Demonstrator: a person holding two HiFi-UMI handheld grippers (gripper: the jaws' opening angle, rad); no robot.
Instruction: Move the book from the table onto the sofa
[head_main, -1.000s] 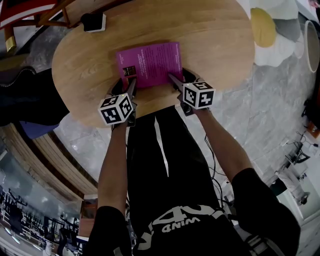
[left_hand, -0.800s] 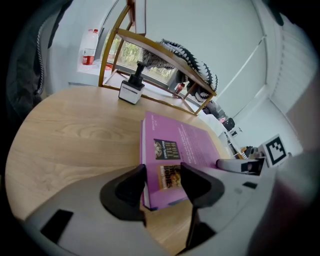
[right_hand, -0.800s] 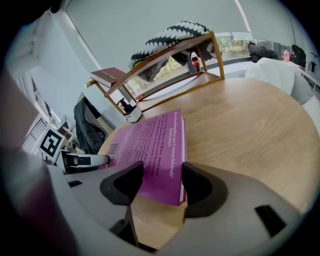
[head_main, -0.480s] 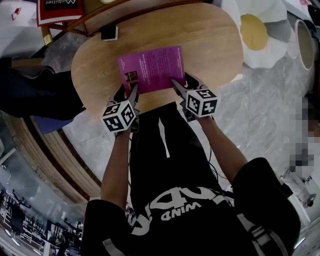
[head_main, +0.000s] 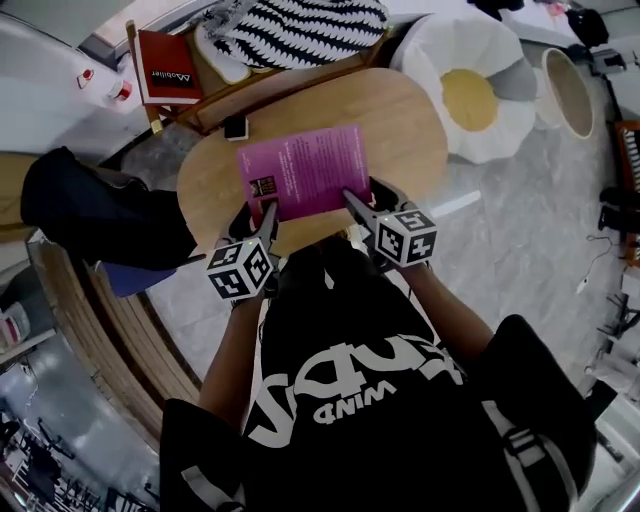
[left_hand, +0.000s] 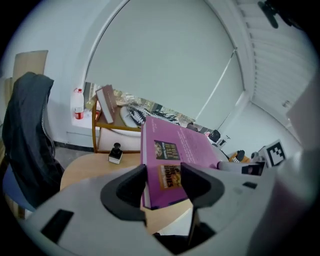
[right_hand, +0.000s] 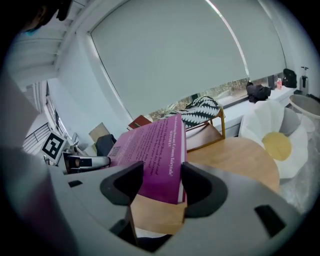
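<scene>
A magenta book (head_main: 305, 170) is held between both grippers, its far edge tipped up above the oval wooden table (head_main: 410, 120). My left gripper (head_main: 265, 212) is shut on the book's near left corner, and my right gripper (head_main: 352, 200) is shut on its near right corner. In the left gripper view the book (left_hand: 175, 155) rises between the dark pads (left_hand: 131, 186) of the left gripper (left_hand: 164, 182). The right gripper view has the book's back cover (right_hand: 150, 147) clamped in the right gripper (right_hand: 162, 181), clear of the table (right_hand: 235, 155).
A small black-and-white object (head_main: 236, 127) sits at the table's far edge. Behind it a wooden rack holds a red book (head_main: 167, 68) and a zebra-striped cushion (head_main: 300, 25). A daisy-shaped cushion (head_main: 470, 100) lies right, and a dark jacket hangs on a chair (head_main: 100, 215) left.
The book has come up off the table, gripped by both grippers throughout. The head view has risen and pulled back, so the table looks smaller and more of the room shows.
</scene>
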